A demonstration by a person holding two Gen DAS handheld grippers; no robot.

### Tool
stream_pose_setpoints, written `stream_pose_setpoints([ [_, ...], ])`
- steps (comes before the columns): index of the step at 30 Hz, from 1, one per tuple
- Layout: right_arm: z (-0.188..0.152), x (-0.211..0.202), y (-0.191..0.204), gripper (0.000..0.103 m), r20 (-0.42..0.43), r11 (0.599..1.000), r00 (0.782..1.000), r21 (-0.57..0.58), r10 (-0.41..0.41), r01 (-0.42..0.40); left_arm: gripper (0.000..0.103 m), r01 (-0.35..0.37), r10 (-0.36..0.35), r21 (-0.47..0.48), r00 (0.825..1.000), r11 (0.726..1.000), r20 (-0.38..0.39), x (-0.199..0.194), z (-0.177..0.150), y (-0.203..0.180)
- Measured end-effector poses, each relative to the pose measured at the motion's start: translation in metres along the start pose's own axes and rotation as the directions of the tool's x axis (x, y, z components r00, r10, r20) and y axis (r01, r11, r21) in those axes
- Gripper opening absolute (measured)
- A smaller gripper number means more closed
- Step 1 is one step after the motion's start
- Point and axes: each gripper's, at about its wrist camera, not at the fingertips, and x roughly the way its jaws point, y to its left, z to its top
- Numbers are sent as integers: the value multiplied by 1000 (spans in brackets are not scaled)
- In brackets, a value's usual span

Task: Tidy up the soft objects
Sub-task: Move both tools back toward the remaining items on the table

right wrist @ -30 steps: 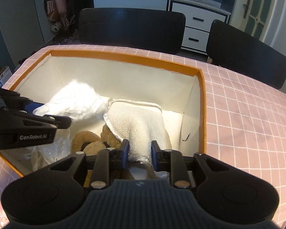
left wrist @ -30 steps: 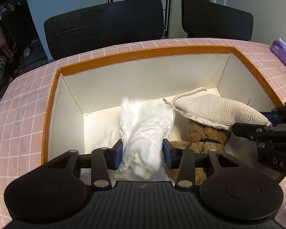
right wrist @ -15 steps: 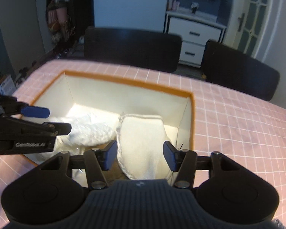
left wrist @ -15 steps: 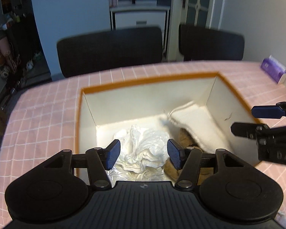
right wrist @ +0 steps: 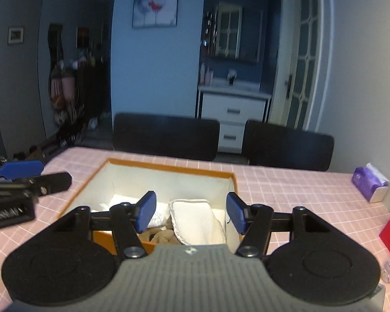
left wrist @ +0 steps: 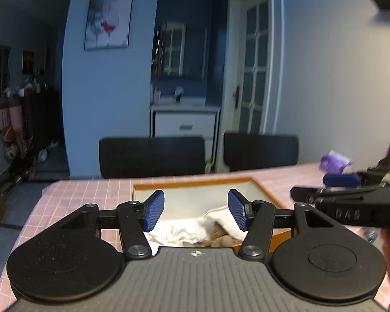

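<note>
Both grippers lifted off orange box (right wrist: pixel 169 167), fingers wide, pink checked table (right wrist: pixel 286 189), blue-walled room

A matt cardboard look is shown by the box (right wrist: pixel 228 179), orange outside and pale within. Nubbly terry cloth is seen on the cream towel (right wrist: pixel 195 221), crumpled thin cloth on the white rag (left wrist: pixel 176 231). The worktop (right wrist: pixel 286 195) is covered in pink checked cloth.

Both wrist cams high — share box (left wrist: pixel 184 183).
</note>
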Motion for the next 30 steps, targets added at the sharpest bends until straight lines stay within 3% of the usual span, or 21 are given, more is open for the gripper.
stream_pose_setpoints([
  [6, -40, -63, 8, 67, 90, 999, 996, -32, 21, -18, 68, 35, -37, 23, 995, 999, 93, -53, -27, -12],
  [15, -124, -125, -1, 71, 180, 998, 983, -55, -33, 44, 68, 57, -58, 18, 995, 998, 80, -93, -96, -33],
  [21, -177, -138, -6, 71, 116, 997, 990, 7, -80, 80, 68, 47, -46, -64, 999, 997, 23, -99, -146, -37],
  [24, -199, -135, -8, 71, 51, 997, 997, 47, -62, 60, 68, 39, -40, -107, 999, 993, -3, -103, -166, -38],
  [30, -236, -124, -6, 71, -58, 995, 998, 100, -16, 21, 68, 28, -34, -95, 998, 995, -62, -104, -197, -41],
])
